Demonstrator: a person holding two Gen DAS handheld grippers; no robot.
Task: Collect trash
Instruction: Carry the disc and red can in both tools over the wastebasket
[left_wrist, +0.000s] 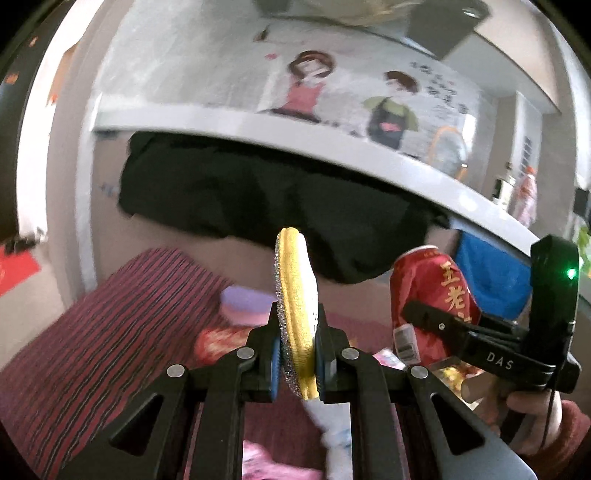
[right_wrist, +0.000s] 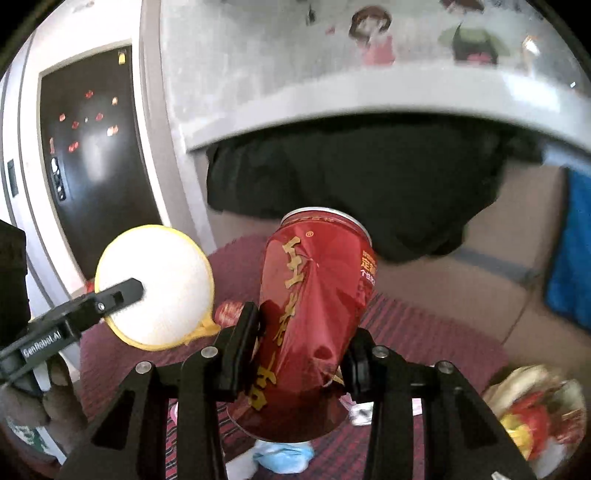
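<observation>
Left gripper (left_wrist: 298, 354) clamped on yellow round pad (left_wrist: 295, 306); right gripper (right_wrist: 303, 354) clamped on red can (right_wrist: 314, 306) (dented).

Grippers: two, left (left_wrist: 297, 354) and right (right_wrist: 301, 354), above the rug (left_wrist: 110, 314)
Cans: one red, dented (right_wrist: 314, 310), above the rug
Scrub pads: one round, yellow-rimmed (left_wrist: 295, 295), left of the can
Rugs: one striped
Black cloths: one (left_wrist: 258, 206), beyond the rug
Blue cloths: one (right_wrist: 570, 243), right of the can
Wall figures: two (left_wrist: 306, 85), (left_wrist: 395, 107)
</observation>
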